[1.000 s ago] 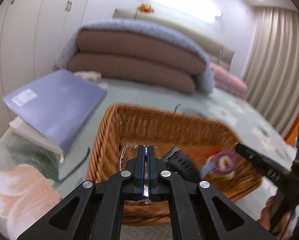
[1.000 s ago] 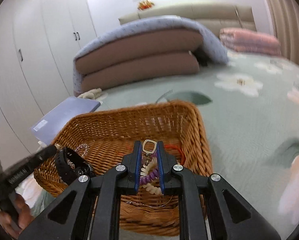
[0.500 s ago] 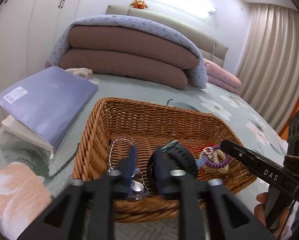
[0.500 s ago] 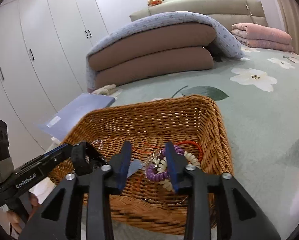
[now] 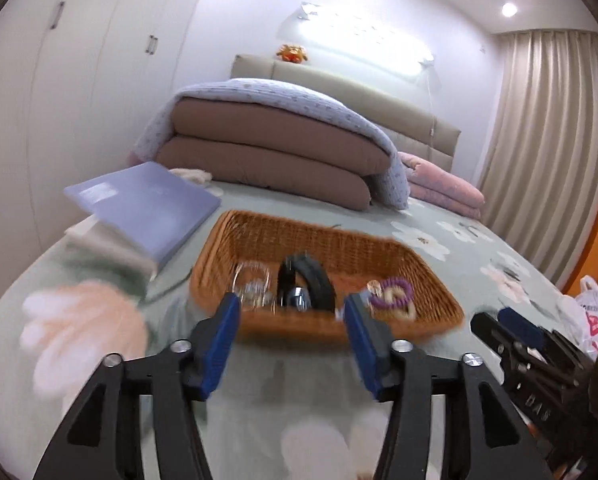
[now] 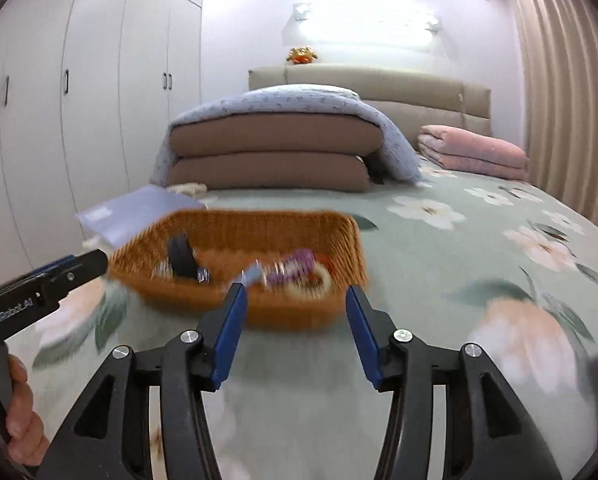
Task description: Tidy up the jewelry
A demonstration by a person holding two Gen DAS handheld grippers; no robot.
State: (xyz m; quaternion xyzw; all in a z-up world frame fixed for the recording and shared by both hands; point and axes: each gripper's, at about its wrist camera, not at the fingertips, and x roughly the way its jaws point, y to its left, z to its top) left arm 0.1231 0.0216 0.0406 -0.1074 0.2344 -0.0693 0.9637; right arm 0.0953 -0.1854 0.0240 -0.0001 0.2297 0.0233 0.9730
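— Jewelry is seen where, and how are the grippers held?
— Both are spread wide with nothing between the pads: the left gripper point(image 5: 291, 322) and the right gripper point(image 6: 293, 312), each held just short of the basket point(image 5: 431, 280) on the flowered bedspread point(image 6: 439, 280). "GenRobot.AI" can be read on the left gripper's side; letters like "DAS" are made out on the right one.
— And inside the basket?
— A clear bracelet point(image 5: 253, 286) at the left, a black watch point(image 5: 307, 280) standing on edge in the middle, purple and cream coil bands point(image 5: 393, 296) at the right. The basket's long axis is laid left to right.
— Behind it?
— A blue book point(image 5: 147, 204), then folded quilts point(image 6: 275, 148).
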